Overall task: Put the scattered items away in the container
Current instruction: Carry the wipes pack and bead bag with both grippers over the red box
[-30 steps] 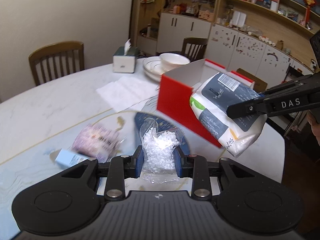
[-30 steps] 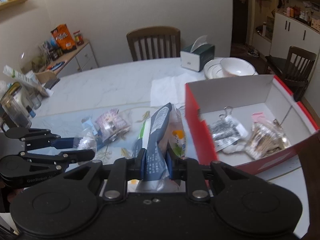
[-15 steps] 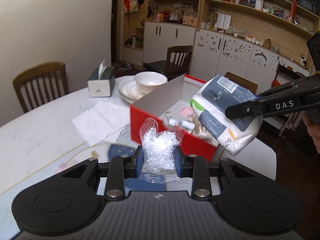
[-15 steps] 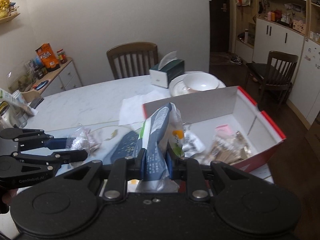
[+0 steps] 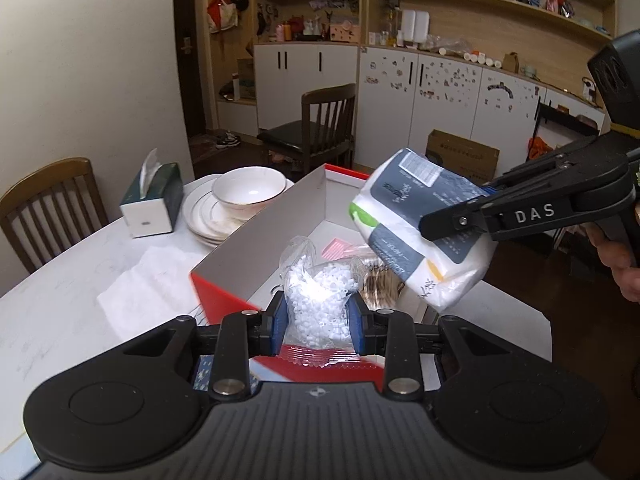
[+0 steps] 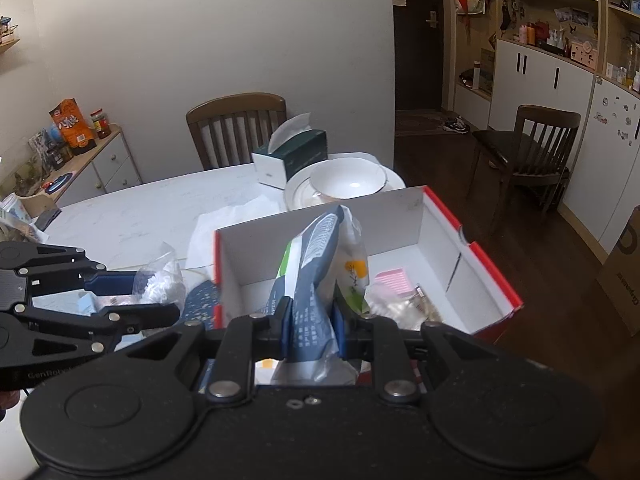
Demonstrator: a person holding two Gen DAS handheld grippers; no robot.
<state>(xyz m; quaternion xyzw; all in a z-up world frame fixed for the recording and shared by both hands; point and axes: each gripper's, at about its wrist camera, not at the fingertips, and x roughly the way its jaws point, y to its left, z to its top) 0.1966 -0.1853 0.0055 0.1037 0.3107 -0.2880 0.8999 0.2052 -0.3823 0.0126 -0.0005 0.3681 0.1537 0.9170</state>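
Note:
My left gripper (image 5: 318,326) is shut on a clear bag of white beads (image 5: 320,300) and holds it above the near edge of the red box (image 5: 218,300). My right gripper (image 6: 311,330) is shut on a white and dark blue tissue pack (image 6: 316,276) and holds it above the red box (image 6: 496,276). The right gripper also shows in the left wrist view (image 5: 452,220), with the tissue pack (image 5: 416,224) hanging over the box's right side. The left gripper with the bead bag (image 6: 160,276) shows at the left of the right wrist view. Several small packets (image 6: 400,300) lie inside the box.
A white bowl on stacked plates (image 5: 244,194) and a green tissue box (image 5: 154,200) stand behind the red box. A white napkin (image 5: 148,284) lies left of it. Wooden chairs (image 6: 236,128) stand around the table. A dark blue patterned item (image 6: 202,300) lies by the box's left wall.
Both grippers have risen and moved toward the red box with their loads. The box is now right below and ahead of them, and the scattered items on the table have dropped out of the left view.

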